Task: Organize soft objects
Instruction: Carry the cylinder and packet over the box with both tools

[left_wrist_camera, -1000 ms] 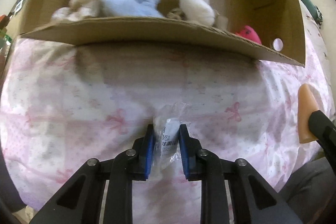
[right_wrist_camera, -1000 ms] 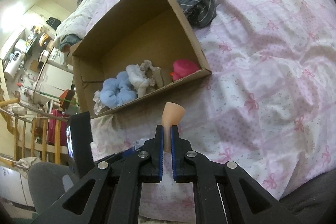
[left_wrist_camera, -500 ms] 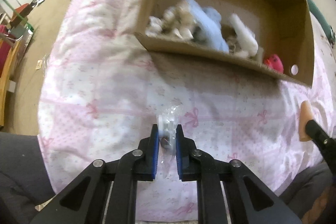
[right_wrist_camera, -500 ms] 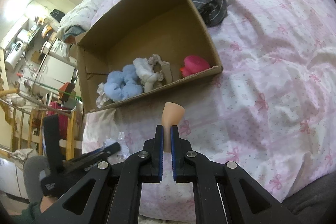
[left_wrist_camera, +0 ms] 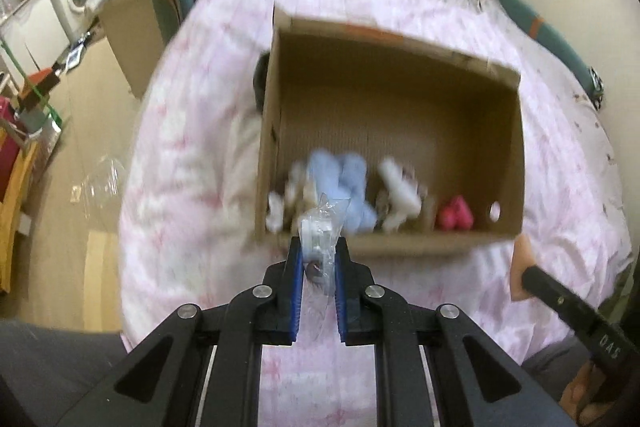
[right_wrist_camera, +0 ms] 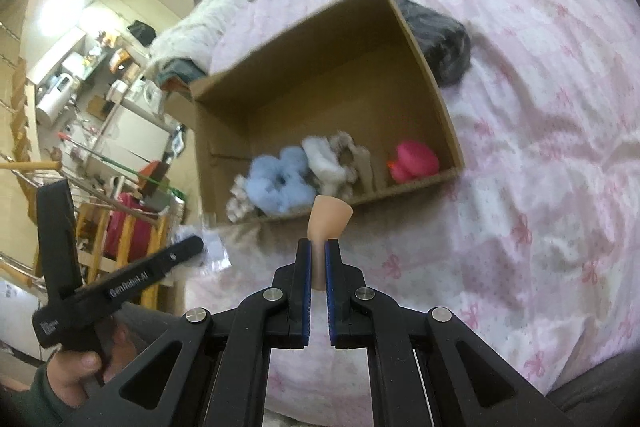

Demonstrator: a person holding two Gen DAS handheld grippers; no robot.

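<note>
While lifted higher than a second ago, left gripper [left_wrist_camera: 318, 259] pinching crinkly clear plastic packet [left_wrist_camera: 322, 227], right gripper [right_wrist_camera: 318, 259] clamping peach sponge wedge [right_wrist_camera: 329, 219]: nearing open brown cardboard box [left_wrist_camera: 516, 147] for dropping.

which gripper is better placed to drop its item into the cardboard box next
Probably left. The left gripper, shut on the plastic packet, sits right at the cardboard box front rim. The right gripper holds the beige sponge short of that rim.
</note>
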